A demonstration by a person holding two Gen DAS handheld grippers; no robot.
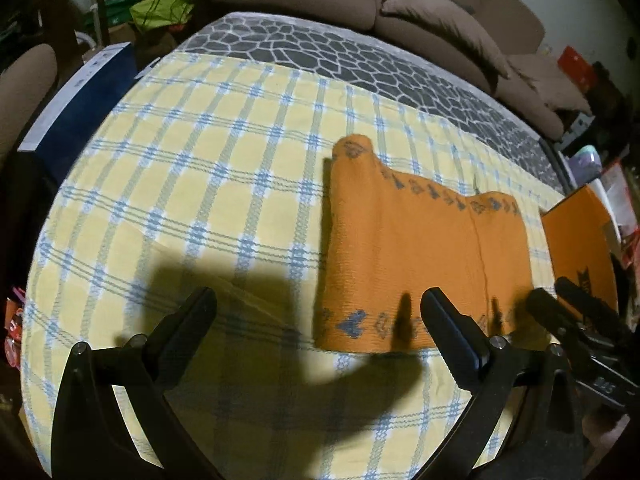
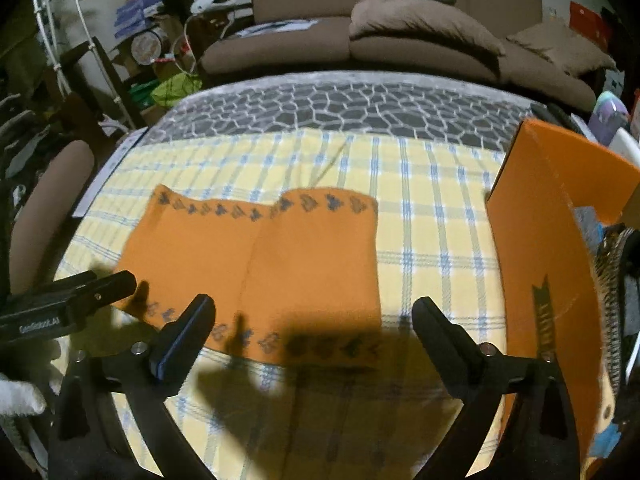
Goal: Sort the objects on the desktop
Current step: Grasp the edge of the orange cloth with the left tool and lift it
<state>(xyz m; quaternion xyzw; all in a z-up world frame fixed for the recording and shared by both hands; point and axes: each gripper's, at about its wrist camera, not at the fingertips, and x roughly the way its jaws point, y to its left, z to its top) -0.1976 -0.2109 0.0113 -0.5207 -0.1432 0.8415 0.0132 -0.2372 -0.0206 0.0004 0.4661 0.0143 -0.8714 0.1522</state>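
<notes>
Left gripper (image 1: 318, 312) and right gripper (image 2: 314, 316) are both hanging with jaws spread wide and gripping nothing, over the near edge of an orange cloth (image 2: 260, 264) with a heart-patterned border. The cloth is lying flat on a yellow checked tablecloth (image 1: 192, 184); a brown sofa (image 2: 360, 20) is standing behind. Only the right wrist view is showing the orange box (image 2: 536, 240) fully, beside the cloth.
</notes>
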